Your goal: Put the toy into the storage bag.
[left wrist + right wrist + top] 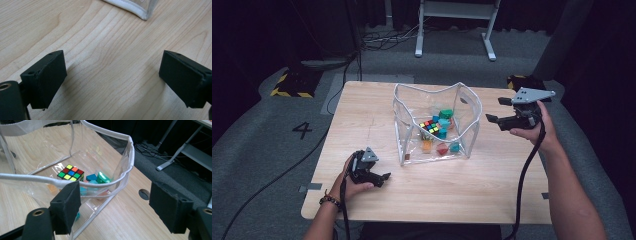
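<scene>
Right tool (pixel 498 110) wide open, empty, at bag (pixel 464 132) rim: approach step. Next: close on rim. Left tool (pixel 384 179) open, empty, on counter (pixel 462 190)

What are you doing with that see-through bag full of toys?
A person sits at a wooden table with a gripper in each hand. A clear bag stands open in the middle, holding a puzzle cube and small coloured blocks. The right gripper is open and held up just beside the bag's rim, not gripping it. The left gripper is open too, low over bare table near the bag's corner, holding nothing.
</scene>
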A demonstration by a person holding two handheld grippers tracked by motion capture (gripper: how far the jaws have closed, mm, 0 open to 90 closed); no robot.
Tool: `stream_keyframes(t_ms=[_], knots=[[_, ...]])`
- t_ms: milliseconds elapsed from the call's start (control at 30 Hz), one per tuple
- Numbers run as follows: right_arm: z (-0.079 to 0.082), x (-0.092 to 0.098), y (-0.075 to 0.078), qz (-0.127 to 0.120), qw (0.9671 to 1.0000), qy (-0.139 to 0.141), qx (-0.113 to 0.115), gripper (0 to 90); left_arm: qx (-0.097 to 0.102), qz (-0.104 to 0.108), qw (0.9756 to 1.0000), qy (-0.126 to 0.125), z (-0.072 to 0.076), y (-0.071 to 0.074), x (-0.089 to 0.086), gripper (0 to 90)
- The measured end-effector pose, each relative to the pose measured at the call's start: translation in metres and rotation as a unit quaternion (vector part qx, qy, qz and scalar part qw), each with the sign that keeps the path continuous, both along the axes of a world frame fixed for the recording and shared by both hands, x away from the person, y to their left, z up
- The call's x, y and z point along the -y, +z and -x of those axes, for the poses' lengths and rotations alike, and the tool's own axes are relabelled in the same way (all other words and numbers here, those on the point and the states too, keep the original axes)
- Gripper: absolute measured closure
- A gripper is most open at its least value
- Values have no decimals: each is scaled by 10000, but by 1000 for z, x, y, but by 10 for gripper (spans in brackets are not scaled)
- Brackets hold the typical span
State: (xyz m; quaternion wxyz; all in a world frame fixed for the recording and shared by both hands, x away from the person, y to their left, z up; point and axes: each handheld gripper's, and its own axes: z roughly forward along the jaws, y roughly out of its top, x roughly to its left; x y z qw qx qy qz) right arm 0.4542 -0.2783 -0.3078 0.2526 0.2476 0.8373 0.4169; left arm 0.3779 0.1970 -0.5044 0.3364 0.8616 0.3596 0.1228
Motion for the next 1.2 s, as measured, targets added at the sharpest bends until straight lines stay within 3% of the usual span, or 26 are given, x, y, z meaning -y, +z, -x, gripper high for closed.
stream_keyframes(t_ms=[300,1200], knots=[[5,2,-12,62,10000,54,33,257,-5,-4,10000,4,0,0,0,77],[21,11,-63,312,9991,-8,-295,249,-8,-2,10000,6,0,0,0,77]])
